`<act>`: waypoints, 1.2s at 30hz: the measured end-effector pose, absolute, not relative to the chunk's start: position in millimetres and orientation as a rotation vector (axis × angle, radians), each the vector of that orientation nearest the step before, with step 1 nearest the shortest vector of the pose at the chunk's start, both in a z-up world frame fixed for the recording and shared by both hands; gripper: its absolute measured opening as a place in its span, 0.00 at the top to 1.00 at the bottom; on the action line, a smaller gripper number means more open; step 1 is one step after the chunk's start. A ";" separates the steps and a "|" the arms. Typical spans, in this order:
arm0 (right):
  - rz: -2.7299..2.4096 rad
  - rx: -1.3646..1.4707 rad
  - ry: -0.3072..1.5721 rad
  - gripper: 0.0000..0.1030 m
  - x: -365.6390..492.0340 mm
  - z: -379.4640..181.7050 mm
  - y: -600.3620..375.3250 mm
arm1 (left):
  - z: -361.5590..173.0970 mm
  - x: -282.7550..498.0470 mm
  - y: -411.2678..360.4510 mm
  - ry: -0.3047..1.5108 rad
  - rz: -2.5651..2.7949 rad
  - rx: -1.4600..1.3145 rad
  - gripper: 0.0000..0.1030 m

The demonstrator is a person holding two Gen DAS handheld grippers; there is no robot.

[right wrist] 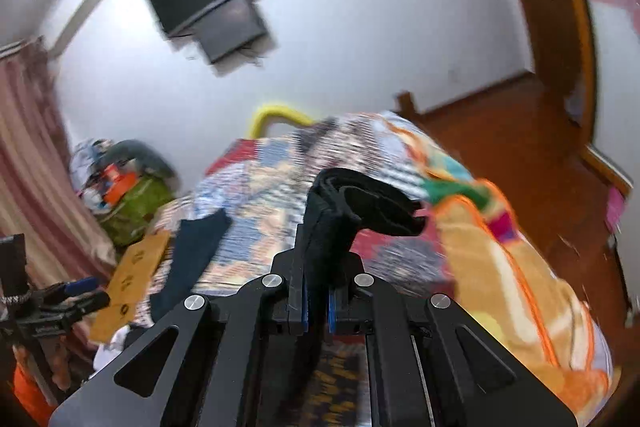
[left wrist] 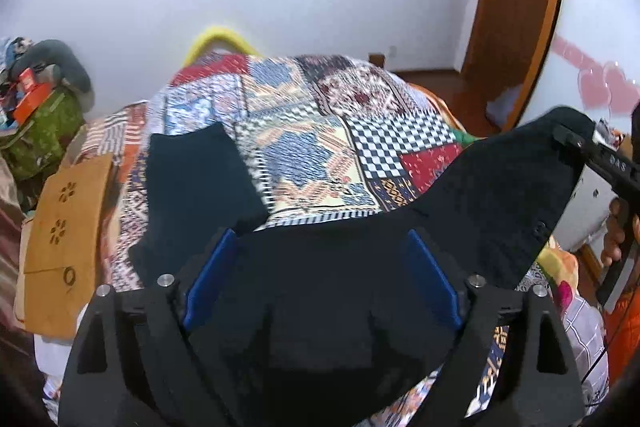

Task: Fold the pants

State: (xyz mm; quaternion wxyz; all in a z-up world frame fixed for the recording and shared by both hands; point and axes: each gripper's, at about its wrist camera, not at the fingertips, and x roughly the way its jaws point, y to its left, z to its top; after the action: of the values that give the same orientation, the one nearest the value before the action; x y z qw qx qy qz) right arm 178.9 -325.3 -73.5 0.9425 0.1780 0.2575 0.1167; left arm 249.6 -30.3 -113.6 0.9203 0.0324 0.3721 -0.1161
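The pants (left wrist: 328,291) lay dark across the near part of the patchwork bed (left wrist: 304,131), and their right corner was lifted clear of the quilt, rising toward the right gripper (right wrist: 316,303). That gripper's blue pads (right wrist: 305,303) were clamped tight on a bunched fold of the black cloth, which stood up from between them and curled over to the right. The left gripper (left wrist: 320,267) stood wide, its blue pads (left wrist: 210,273) well apart, with the pants spread beneath and between them; whether either pad touched the cloth could not be told, but there was no pinch. One leg (left wrist: 192,179) ran away from the near bulk toward the far left, its end lying flat on the quilt, so the long axis went near to far. A tan bag (left wrist: 66,235) sat just left of that leg at the bed's left edge.
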 end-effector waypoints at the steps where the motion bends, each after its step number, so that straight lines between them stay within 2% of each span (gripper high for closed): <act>1: 0.266 0.347 0.518 0.95 180.5 -65.8 -311.6 | -111.8 243.9 -23.8 0.754 -0.233 0.059 0.13; 9: 0.466 0.199 0.553 0.95 192.0 -58.5 -199.9 | -113.3 199.2 37.1 0.705 -0.148 -0.001 0.08; 15: 0.607 0.086 0.714 0.95 192.3 -115.7 -123.4 | -140.2 181.9 68.6 0.764 -0.095 -0.025 0.08; 21: 0.685 -0.017 0.914 0.90 176.0 -179.4 -72.5 | -161.4 177.5 80.8 0.818 -0.073 -0.042 0.08; 22: 0.685 -0.038 0.932 0.86 172.9 -186.1 -68.4 | -164.4 178.5 81.1 0.826 -0.072 -0.048 0.08; 23: 0.692 -0.059 0.953 0.77 170.9 -191.7 -65.0 | -166.5 179.6 81.0 0.832 -0.072 -0.054 0.08; 24: 0.710 -0.066 0.972 0.72 170.3 -194.8 -63.7 | -167.7 180.7 80.9 0.835 -0.073 -0.058 0.08; 26: 0.759 -0.051 0.974 0.48 167.3 -190.3 -65.7 | -168.4 184.7 79.0 0.839 -0.075 -0.065 0.08; 27: 0.758 -0.049 0.981 0.44 165.3 -184.2 -65.6 | -167.5 187.4 76.6 0.838 -0.077 -0.067 0.08; 28: 0.766 -0.052 0.984 0.41 163.8 -179.5 -65.9 | -165.7 190.3 73.8 0.836 -0.081 -0.067 0.08; 36: 0.795 -0.070 0.829 0.38 163.5 -128.7 -109.0 | -150.5 223.2 43.8 0.811 -0.130 -0.043 0.08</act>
State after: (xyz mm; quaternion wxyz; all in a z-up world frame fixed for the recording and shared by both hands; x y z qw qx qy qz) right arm 163.5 -109.0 -128.7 0.8390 -0.0333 0.3921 0.3758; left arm 223.2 43.8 -150.5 0.9166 -0.0210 0.3942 -0.0633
